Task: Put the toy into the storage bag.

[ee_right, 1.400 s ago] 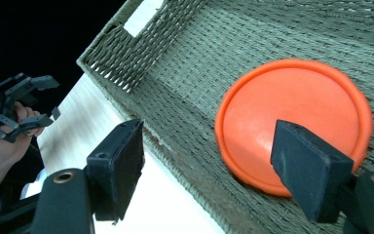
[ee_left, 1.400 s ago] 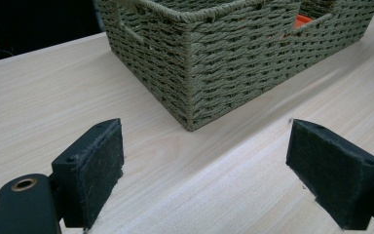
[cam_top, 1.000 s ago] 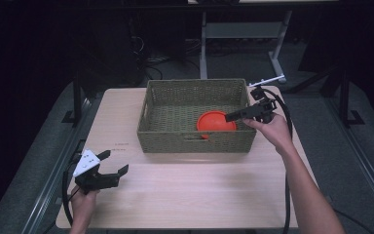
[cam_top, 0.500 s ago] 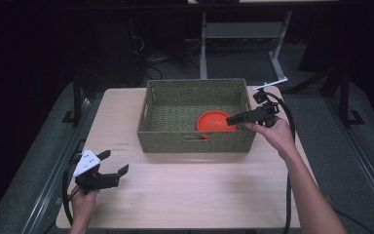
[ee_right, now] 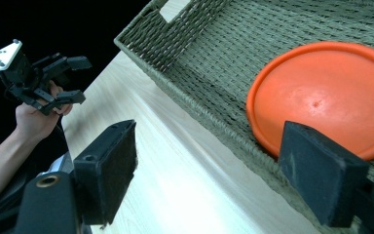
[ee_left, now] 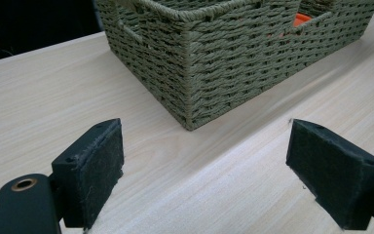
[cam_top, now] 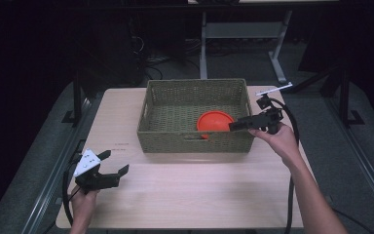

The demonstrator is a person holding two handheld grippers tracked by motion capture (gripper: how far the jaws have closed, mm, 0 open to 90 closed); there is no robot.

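**Left gripper** [cam_top: 108, 171]: lower left of the high view, held just above the table; jaws spread wide, nothing between them. Pads [ee_left: 97, 168] flat, black, felt-like.

**Table** [cam_top: 185, 195]: pale wood-grain laminate, smooth, matte.

**Right gripper** [cam_top: 237, 125]: right of centre in the high view, at the basket's right end. Its jaws have just been opening and stand wide, gripping nothing; the near rim passes between the pads.

**Orange disc** [ee_right: 321, 92]: upper right of the right gripper view, lying flat on the basket floor in its near right part, close to the wall. Round, shallow, raised rim, smooth plastic. Judged light, stiff, somewhat slippery, not fragile; best pinched across the rim edge.

**Basket** [cam_top: 195, 144]: rectangular, olive woven cord, coarse ribbed weave, cut-out handles; judged light, slightly yielding.
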